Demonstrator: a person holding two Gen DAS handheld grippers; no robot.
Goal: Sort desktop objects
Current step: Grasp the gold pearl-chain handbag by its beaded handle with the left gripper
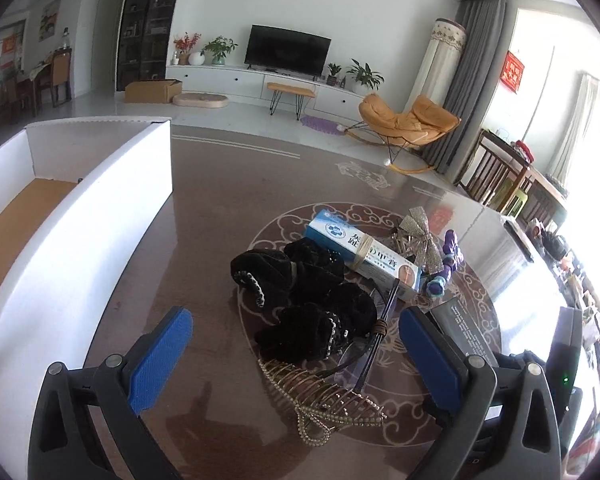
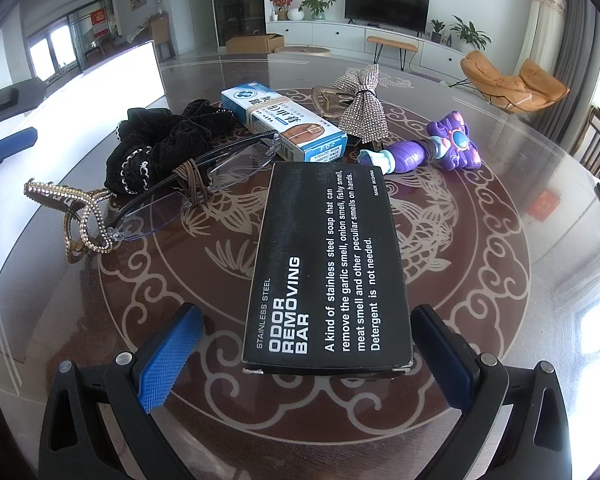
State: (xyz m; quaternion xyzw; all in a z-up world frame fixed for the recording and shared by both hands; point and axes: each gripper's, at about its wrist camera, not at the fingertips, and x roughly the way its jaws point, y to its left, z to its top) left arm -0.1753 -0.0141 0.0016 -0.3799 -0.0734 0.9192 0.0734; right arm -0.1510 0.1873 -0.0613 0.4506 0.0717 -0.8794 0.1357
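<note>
On the round glass-topped table [image 2: 480,280] a small heap of things waits to be sorted, and nothing is lifted yet. The white box [image 1: 100,216] stands at the left side of the table, open at the top; its brown floor looks empty as far as I can see, so I judge the sorting is at its beginning.

The right gripper [image 2: 306,354] has its fingers wide apart on both sides of the near end of the black carton [image 2: 324,264], which lies flat on the glass. The right pad [image 2: 444,360] seems almost at the carton's edge, the left pad [image 2: 168,360] is apart from it. I think this carton is the piece in hand now: the next move calls for closing on its two long sides, squarely, because the carton is smooth and could turn between the pads.

The left gripper [image 1: 296,356] is open too and holds nothing. It hangs just over the gold comb [image 1: 320,396], with the black scrunchie [image 1: 300,292] and the glasses [image 1: 364,344] between and beyond its fingers. These pieces touch and overlap, so a grasp here may drag a neighbour along.

Farther back lie the blue-white box [image 2: 284,124], the glitter bow [image 2: 362,104] and the purple toy [image 2: 432,150], close together.
</note>
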